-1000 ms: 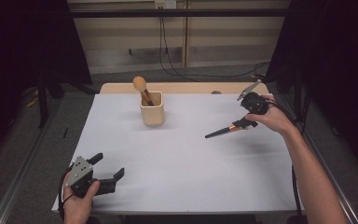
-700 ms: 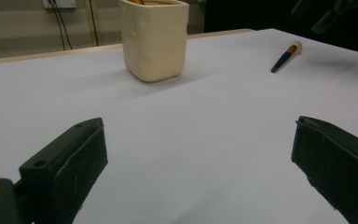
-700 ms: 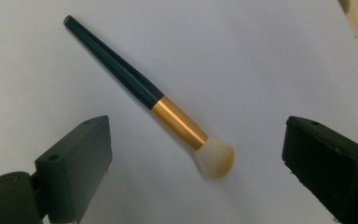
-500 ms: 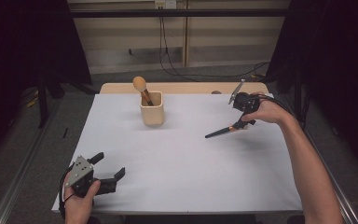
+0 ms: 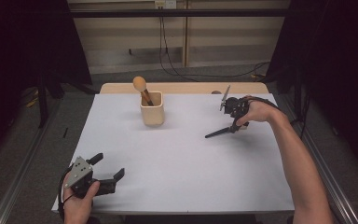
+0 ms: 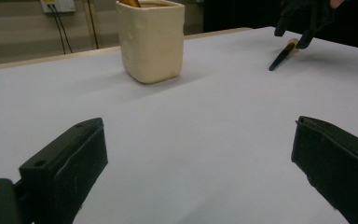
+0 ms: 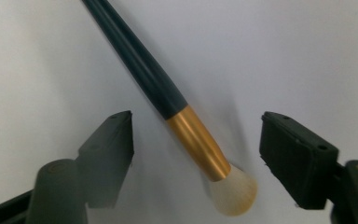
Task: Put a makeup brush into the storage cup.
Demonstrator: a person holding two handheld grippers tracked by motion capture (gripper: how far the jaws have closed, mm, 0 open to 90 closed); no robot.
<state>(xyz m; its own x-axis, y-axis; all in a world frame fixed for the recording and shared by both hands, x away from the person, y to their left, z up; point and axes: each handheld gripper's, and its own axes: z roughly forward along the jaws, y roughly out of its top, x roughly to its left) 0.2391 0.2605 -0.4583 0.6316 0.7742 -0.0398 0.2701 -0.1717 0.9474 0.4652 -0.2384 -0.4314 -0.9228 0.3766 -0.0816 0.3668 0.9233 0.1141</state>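
One cup (image 5: 152, 114) holding one brush (image 5: 142, 88), second brush (image 7: 177, 109) between my right claw (image 7: 196, 156), jaws closing but not pinching, left claw (image 5: 108, 173) spread.

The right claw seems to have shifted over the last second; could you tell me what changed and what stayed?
The right claw moved in over the brush on the sheet. Its jaws have just been closing and now straddle the gold ferrule without pressing it. The brush has not moved. The left claw stayed open in place, as did the cup.
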